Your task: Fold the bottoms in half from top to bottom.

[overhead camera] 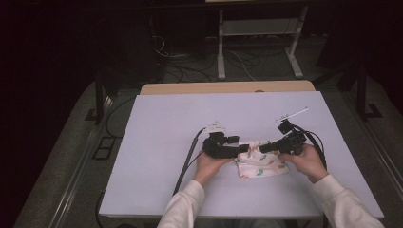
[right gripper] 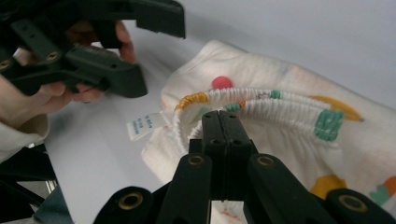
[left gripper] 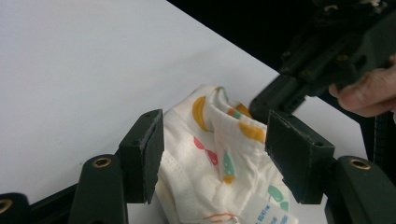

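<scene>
On the counter (overhead camera: 157,142), near its front edge and right of middle: small white garment (overhead camera: 260,165) with coloured prints, lying crumpled between the two claws.
Long axis: roughly left to right in the high view, elastic waistband (right gripper: 261,100) along the far edge, care label (right gripper: 144,125) hanging off the end nearer the left claw.
Right claw (overhead camera: 262,148): pressed together, pinching the ribbed waistband, as seen up close in the right gripper view; held in the right hand (overhead camera: 310,162).
Left claw (overhead camera: 245,148): spread, pads (left gripper: 152,156) standing off the cloth on either side, gripping nothing; garment straight ahead between them.
Left hand (overhead camera: 209,165): beneath the claw body, at the garment's left end.
Nearer arm: both close; right already attached, left free.
Relation for the coming move: judged that the free left end lay dead ahead of the left claw, a short advance and a squeeze away.
Risk: judged slight, cloth bunching or the pads catching the label alone.
</scene>
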Demonstrator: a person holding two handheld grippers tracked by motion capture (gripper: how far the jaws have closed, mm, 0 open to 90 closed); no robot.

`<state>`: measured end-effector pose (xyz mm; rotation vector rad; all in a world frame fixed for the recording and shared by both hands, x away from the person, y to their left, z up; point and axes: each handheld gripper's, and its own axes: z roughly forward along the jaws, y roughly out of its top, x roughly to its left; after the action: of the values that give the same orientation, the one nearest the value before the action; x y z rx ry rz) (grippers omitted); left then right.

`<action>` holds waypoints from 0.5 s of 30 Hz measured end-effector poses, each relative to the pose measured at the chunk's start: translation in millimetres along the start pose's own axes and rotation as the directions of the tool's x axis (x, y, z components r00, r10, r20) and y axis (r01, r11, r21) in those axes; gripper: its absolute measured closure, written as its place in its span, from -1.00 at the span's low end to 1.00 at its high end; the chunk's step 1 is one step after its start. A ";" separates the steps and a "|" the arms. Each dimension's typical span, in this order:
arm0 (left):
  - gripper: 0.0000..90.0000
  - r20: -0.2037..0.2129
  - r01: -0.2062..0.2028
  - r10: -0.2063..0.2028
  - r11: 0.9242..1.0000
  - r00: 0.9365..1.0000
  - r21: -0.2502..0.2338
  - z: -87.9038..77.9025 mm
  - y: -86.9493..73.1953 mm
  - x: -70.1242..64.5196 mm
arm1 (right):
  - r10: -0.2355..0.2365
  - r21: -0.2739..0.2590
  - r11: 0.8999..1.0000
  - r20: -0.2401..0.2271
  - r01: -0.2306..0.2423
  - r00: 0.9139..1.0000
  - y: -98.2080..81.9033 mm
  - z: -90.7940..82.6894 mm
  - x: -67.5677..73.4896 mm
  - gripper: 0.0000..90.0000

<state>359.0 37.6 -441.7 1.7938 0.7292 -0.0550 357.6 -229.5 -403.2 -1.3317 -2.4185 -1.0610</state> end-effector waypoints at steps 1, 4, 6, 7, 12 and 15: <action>-0.17 -0.002 -0.002 0.002 1.000 1.000 0.002 -0.2 0.1 -0.2 | -0.005 0.002 1.000 0.006 0.005 1.000 -1.4 -0.9 1.7 0.97; -0.17 -0.003 -0.002 0.002 1.000 1.000 0.010 -0.7 -0.1 0.1 | -0.019 0.002 1.000 0.013 0.019 1.000 -9.5 -2.3 8.2 0.97; -0.17 -0.007 0.002 -0.002 1.000 1.000 0.007 -1.3 -0.3 1.0 | -0.030 0.009 1.000 0.024 0.029 0.999 -16.7 -2.6 12.4 0.97; -0.18 -0.007 0.004 -0.004 1.000 1.000 0.007 -1.6 -0.2 1.7 | -0.030 0.012 0.999 0.026 0.030 0.999 -20.7 -2.3 14.3 0.97; -0.18 -0.008 0.008 -0.008 1.000 1.000 0.000 -0.9 -0.2 1.6 | -0.030 0.023 0.999 0.036 0.029 0.999 -40.0 1.8 19.4 0.97; -0.22 -0.005 0.009 -0.009 1.000 1.000 0.006 1.5 -1.3 1.0 | -0.034 0.016 0.999 0.068 0.033 0.997 -50.6 3.5 24.1 0.97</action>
<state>359.6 36.9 -443.7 1.7968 0.7417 -0.0586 304.0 -228.5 -419.7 -1.3491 -2.5005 -1.0201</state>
